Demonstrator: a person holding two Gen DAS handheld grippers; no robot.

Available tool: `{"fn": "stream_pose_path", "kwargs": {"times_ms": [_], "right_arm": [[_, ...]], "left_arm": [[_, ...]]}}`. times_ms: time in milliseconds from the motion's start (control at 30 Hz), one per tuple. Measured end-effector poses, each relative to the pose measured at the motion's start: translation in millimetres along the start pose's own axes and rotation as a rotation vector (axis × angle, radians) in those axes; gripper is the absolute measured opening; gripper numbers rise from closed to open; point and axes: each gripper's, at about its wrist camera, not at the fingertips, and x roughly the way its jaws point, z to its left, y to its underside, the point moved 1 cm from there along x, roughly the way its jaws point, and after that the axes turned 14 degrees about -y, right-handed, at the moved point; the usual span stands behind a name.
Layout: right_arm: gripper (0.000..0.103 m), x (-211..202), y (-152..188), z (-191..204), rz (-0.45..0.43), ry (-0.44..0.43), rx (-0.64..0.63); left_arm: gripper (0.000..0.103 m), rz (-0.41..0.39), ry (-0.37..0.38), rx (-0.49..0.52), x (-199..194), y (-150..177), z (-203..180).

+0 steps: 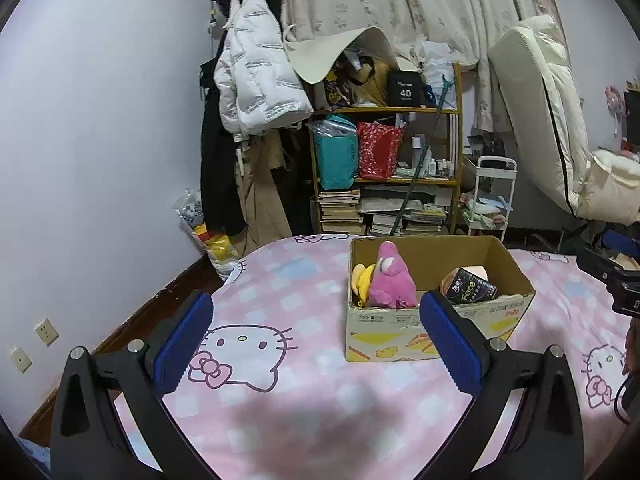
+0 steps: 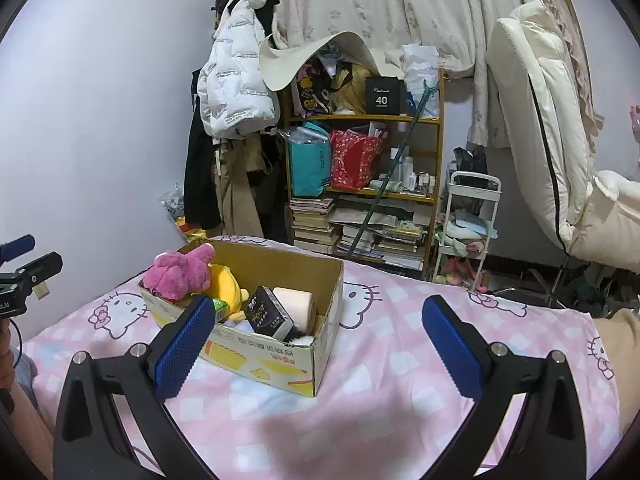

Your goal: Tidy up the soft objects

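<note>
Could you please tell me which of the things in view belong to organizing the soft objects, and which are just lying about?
Belong to the job:
- open brown cardboard box
- fluffy pink plush toy
- yellow plush toy
- black soft tissue pack
- pale pink paper roll

Just lying about:
- white puffer jacket
- wooden bookshelf
- white wheeled cart
</note>
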Motion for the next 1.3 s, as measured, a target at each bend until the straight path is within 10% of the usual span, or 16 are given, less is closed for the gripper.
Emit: {"fn": "stream_pose_path", "kwargs": {"times_ms": [1300], "right_arm": [[0.103, 2, 4, 7, -0.001, -0.007, -0.004]], "left_arm": [[0.102, 0.016, 0.001, 0.06, 10, 6, -15]]}}
